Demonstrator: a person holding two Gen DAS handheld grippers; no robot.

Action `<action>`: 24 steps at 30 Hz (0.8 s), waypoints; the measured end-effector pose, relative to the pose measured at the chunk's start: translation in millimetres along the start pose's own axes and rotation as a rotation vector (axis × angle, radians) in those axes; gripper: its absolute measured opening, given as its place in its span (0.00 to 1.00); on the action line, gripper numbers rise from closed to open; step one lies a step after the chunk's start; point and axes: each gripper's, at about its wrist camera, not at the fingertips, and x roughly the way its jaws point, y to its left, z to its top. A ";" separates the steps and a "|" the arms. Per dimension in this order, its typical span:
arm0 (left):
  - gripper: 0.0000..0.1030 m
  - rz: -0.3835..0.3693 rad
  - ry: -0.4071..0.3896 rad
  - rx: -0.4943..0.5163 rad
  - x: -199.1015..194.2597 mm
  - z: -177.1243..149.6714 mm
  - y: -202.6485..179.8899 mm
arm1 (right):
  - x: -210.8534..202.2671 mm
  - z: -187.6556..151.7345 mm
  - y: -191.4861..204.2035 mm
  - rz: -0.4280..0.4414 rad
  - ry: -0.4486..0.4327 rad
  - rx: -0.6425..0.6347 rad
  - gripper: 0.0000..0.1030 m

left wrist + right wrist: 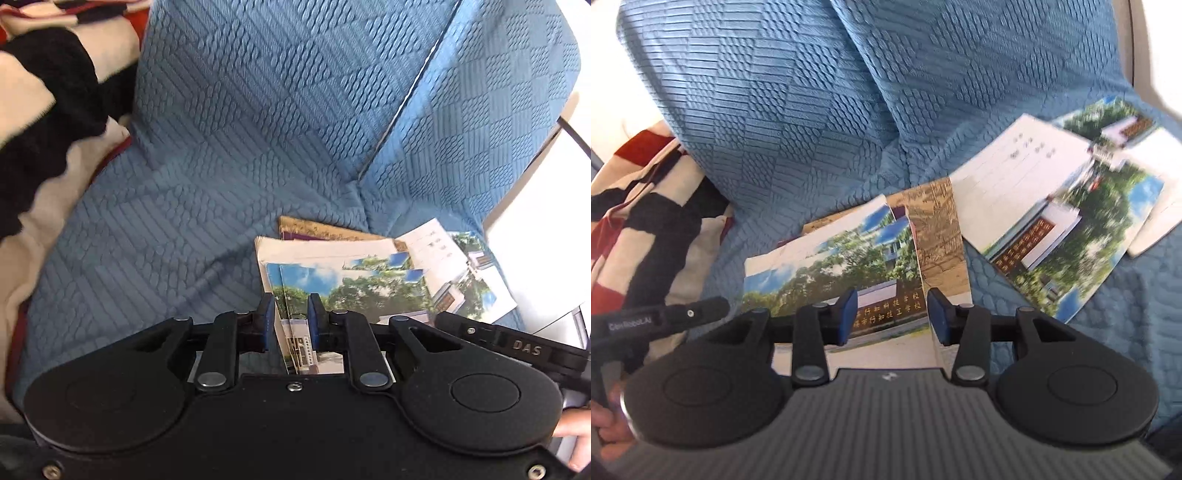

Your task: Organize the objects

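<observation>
Both grippers hover with jaws parted, the left gripper (291, 317) and right gripper (892, 314) over a stack of booklets (842, 266) on the blue sofa (775, 110), seemingly without gripping it.

A blue textured sofa cover (820, 122) carries everything here. At six o'clock in the right wrist view lies an overlapping stack of photo booklets (834, 266), more booklets (1067, 236) fanned at three o'clock, and a red, cream and black blanket (653, 221) at nine.

Booklet stack (834, 266) on sofa seat (775, 147); loose booklets (1052, 236) right (overlapping), blanket (646, 221) left
</observation>
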 end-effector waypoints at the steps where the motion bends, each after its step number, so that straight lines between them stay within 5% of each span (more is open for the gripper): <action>1: 0.16 0.001 -0.009 0.000 -6.0 0.1 -1.6 | -6.4 1.3 1.9 0.002 -0.008 -0.009 0.44; 24: 0.21 -0.043 -0.167 0.165 -124.5 12.3 -96.0 | -143.5 8.7 29.1 0.000 -0.159 -0.112 0.45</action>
